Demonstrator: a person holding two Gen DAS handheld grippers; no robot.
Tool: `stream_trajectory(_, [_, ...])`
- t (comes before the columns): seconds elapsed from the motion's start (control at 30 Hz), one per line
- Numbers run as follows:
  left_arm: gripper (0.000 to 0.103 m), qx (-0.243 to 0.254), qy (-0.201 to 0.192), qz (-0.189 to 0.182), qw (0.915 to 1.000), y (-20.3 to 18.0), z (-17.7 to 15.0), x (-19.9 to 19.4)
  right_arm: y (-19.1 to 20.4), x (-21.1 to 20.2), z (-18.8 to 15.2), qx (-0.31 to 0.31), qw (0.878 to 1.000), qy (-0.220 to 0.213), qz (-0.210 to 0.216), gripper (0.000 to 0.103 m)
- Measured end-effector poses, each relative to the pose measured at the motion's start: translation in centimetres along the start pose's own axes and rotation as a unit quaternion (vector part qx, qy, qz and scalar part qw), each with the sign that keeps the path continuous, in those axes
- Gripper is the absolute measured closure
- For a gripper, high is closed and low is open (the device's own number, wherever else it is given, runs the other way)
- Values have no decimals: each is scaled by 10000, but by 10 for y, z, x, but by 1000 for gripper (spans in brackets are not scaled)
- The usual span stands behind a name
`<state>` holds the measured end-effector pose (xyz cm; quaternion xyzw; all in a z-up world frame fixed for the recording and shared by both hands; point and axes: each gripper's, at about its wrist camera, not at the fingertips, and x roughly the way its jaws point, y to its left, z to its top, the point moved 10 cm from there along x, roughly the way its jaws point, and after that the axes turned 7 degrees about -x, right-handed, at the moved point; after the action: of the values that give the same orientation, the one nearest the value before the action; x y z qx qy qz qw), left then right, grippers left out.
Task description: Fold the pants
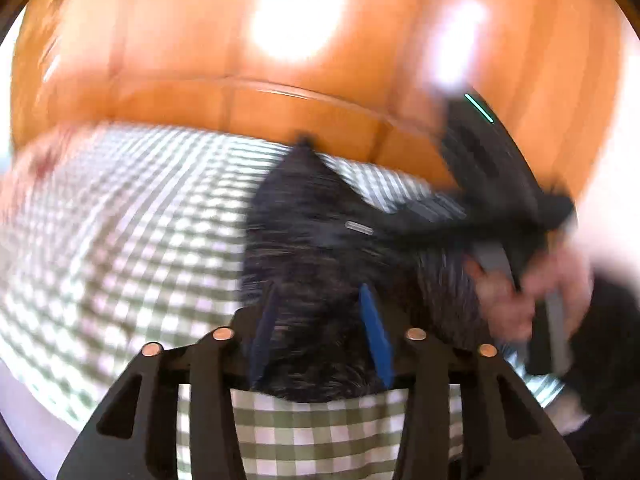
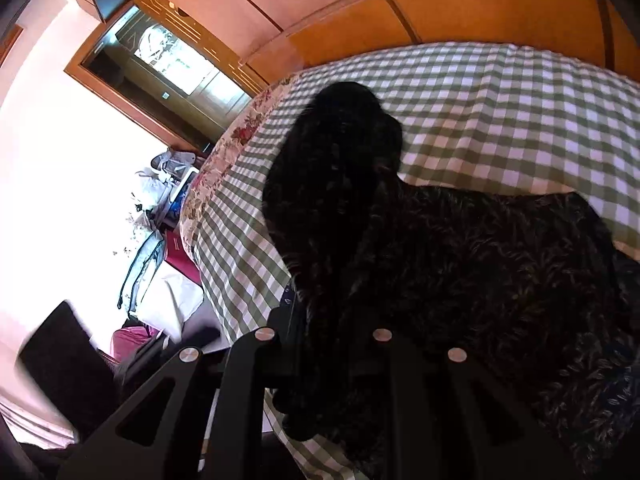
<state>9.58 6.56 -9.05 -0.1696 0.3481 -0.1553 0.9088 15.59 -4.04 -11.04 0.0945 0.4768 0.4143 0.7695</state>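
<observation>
Left wrist view is really smeared. The left gripper (image 1: 320,332) has its blue fingers (image 1: 374,332) standing partly apart with the dark pants (image 1: 316,240) lying in the gap; I can't tell if the pads actually press the cloth. This view alone shows the right gripper (image 1: 516,216) from outside, a black blur up at the right with the person's hand (image 1: 516,300) on its handle, over the pants. The wooden headboard (image 1: 280,108) sits behind.

Right wrist view is sharp. The right gripper (image 2: 324,328) is pinched nearly closed on a bunched fold of the pants (image 2: 480,264), which stands up in front of the lens. Fabric is blackish with a fuzzy leafy pattern, spread over the green checked bedsheet (image 2: 500,112). Only here do you see the floral bed edge (image 2: 236,140) and the doorway (image 2: 160,72).
</observation>
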Motion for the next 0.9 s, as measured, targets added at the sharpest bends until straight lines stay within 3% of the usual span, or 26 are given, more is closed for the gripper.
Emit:
stream_trajectory(0.07, [60, -928, -1, 89, 9956, 42, 11, -2, 3, -7, 4, -74, 10000, -54, -37, 89])
stream_trajectory(0.13, [60, -1553, -47, 204, 9876, 75, 15, -3, 9, -16, 9, -165, 9998, -120, -68, 89])
stream_trajectory(0.3, [60, -2101, 77, 393, 9768, 107, 11, 13, 23, -54, 25, -493, 9979, -387, -182, 89])
stream_trajectory(0.53, [60, -1698, 448, 134, 9844, 61, 7, 58, 24, -117, 23, -838, 9931, -669, -468, 89])
stream_trajectory(0.7, [60, -1270, 598, -471, 9890, 4, 11, 81, 8, -171, 11, -957, 9877, -919, -825, 89])
stream_trajectory(0.9, [60, -229, 1065, -1095, 9880, -81, -15, 97, -45, -224, -35, -639, 9819, -1089, -1415, 89])
